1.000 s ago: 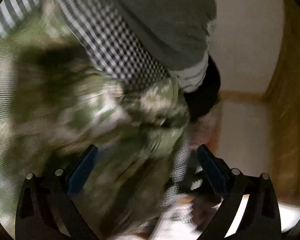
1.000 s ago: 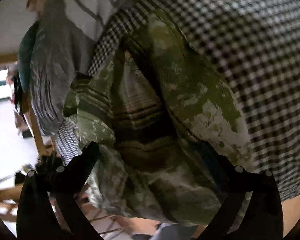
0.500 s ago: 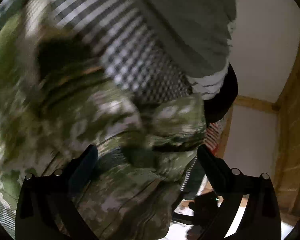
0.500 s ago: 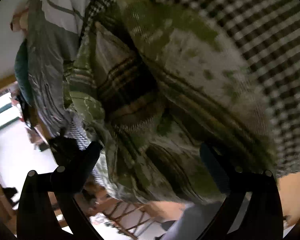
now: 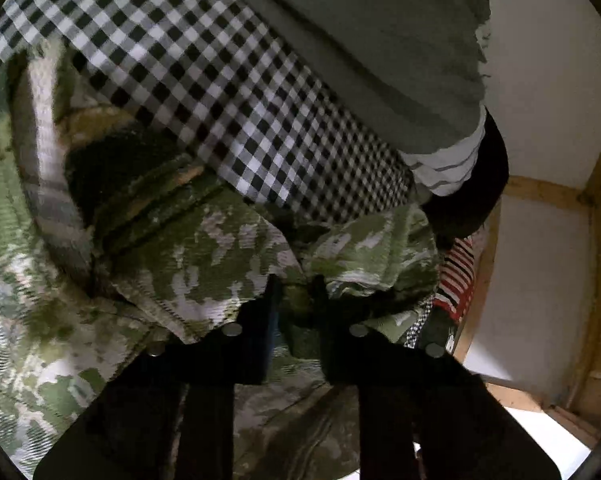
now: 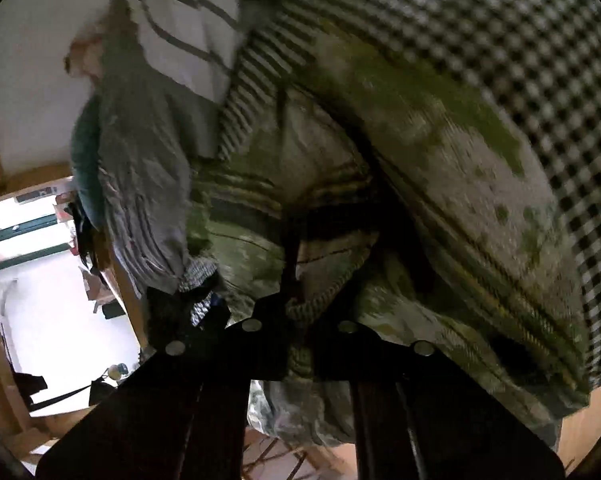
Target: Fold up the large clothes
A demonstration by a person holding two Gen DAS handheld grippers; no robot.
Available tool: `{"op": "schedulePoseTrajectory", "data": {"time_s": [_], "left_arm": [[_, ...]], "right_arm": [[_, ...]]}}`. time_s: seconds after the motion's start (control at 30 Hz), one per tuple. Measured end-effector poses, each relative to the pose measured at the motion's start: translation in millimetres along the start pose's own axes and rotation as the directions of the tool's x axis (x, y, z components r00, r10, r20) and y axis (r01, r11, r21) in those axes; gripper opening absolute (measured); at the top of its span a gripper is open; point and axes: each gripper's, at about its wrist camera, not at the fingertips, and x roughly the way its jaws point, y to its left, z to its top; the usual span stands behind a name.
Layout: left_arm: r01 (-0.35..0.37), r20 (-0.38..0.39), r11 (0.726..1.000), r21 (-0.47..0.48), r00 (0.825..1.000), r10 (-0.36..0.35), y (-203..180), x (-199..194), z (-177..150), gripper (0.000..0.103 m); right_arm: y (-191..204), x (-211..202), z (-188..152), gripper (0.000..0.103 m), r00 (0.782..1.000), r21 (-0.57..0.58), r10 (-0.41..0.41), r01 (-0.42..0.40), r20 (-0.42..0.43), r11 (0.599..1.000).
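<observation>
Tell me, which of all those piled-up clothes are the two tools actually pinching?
The green camouflage garment. Both the left gripper and right gripper have just closed on its folds; the black-and-white checked cloth and grey garment lie untouched behind.

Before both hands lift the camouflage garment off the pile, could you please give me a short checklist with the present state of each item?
1. Left tongs pinch camouflage garment: ok, just closed on it.
2. Right tongs pinch its ribbed edge: ok, just closed.
3. Checked cloth clear of both grips: ok.
4. Grips at matching corners: cannot tell.
5. Garment free of the pile: cannot tell.
</observation>
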Motion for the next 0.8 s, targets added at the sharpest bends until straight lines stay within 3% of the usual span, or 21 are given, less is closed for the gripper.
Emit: {"op": "schedulePoseTrajectory", "data": {"time_s": [0.03,0.2,0.23,0.37,0.47,0.53,0.6,0.63,0.67,0.73,0.8], "left_arm": [[0.008,0.008,1.0,-0.006,1.0,-0.008,2,-4,0,0.007],[0.039,0.1,0.997,-0.06,0.994,-0.033,16,-37,7,0.006],[0.033,0.137,0.999,-0.042,0.99,-0.027,14,-49,10,0.0],[0.021,0.272,1.0,0.003,0.962,-0.021,6,-99,33,0.0],[-0.001,0.28,1.0,0.016,0.96,-0.003,8,-117,50,0.0],[-0.004,0.252,0.999,0.052,0.968,-0.009,3,-114,53,0.0],[-0.008,0.209,0.998,0.069,0.978,-0.006,1,-103,46,0.016],[-0.023,0.195,0.998,0.06,0.981,0.011,7,-102,40,0.045],[-0.023,0.183,0.999,0.029,0.983,0.017,12,-94,32,0.059],[-0.013,0.115,1.0,-0.023,0.993,0.015,24,-75,17,0.06],[-0.064,0.096,0.997,-0.051,0.993,0.069,34,-61,2,0.06]], "right_arm": [[5,-1,2,0.007,1.0,-0.01,-0.004,0.003,-0.001,1.0],[22,3,10,0.007,1.0,-0.05,0.009,-0.009,-0.009,0.999],[30,3,11,0.007,1.0,-0.07,0.024,-0.024,-0.003,0.997],[62,13,23,0.007,0.998,-0.131,0.07,-0.069,0.004,0.989],[94,27,36,0.007,0.995,-0.18,0.1,-0.1,-0.008,0.979],[116,37,43,0.007,0.995,-0.222,0.104,-0.104,-0.011,0.97],[130,40,47,0.007,0.992,-0.237,0.123,-0.12,0.0,0.964],[135,39,49,0.007,0.992,-0.244,0.124,-0.119,0.009,0.963],[137,38,50,0.007,0.994,-0.249,0.11,-0.101,0.026,0.963],[130,40,52,0.007,0.996,-0.236,0.083,-0.075,0.025,0.969],[122,45,53,0.007,0.998,-0.223,0.063,-0.055,0.027,0.973]]}}
